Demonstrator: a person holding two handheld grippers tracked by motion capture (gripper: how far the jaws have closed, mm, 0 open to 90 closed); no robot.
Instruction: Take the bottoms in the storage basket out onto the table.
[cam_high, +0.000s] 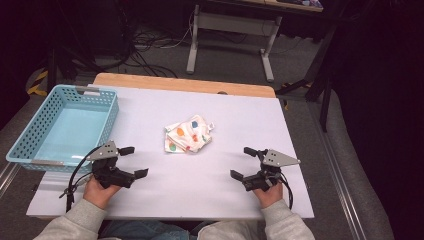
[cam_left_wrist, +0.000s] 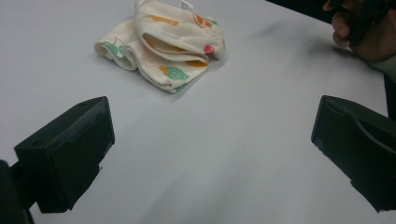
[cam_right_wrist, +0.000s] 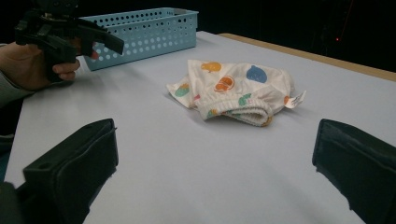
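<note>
At table centre, on the white table surface (cam_high: 200, 190): 1 crumpled printed garment (cam_high: 188, 135), cream with coloured spots, bunched and partly folded over itself, elastic edge and small tag visible in the right gripper view. Not touched by either tool. Near the table's front edge, left of the garment: left gripper (cam_high: 134, 161), jaws spread wide, nothing between them, well apart from the cloth. Near the front edge, right of the garment: right gripper (cam_high: 243, 162), jaws likewise spread wide and empty, also well apart from the cloth. Both tools aimed inward toward the garment, roughly level with each other. At the far left of the table: 1 light-blue perforated basket (cam_high: 25, 135), holding nothing visible. Judged progress: none yet; no grasp made, no fold straightened, no transfer started. Likely remaining, judged from the layout: approach with 1 or both tools, closure on an edge of the cloth, lift, then either flattening on the table or placement into the basket; not decidable from these views which of the 2.
</note>
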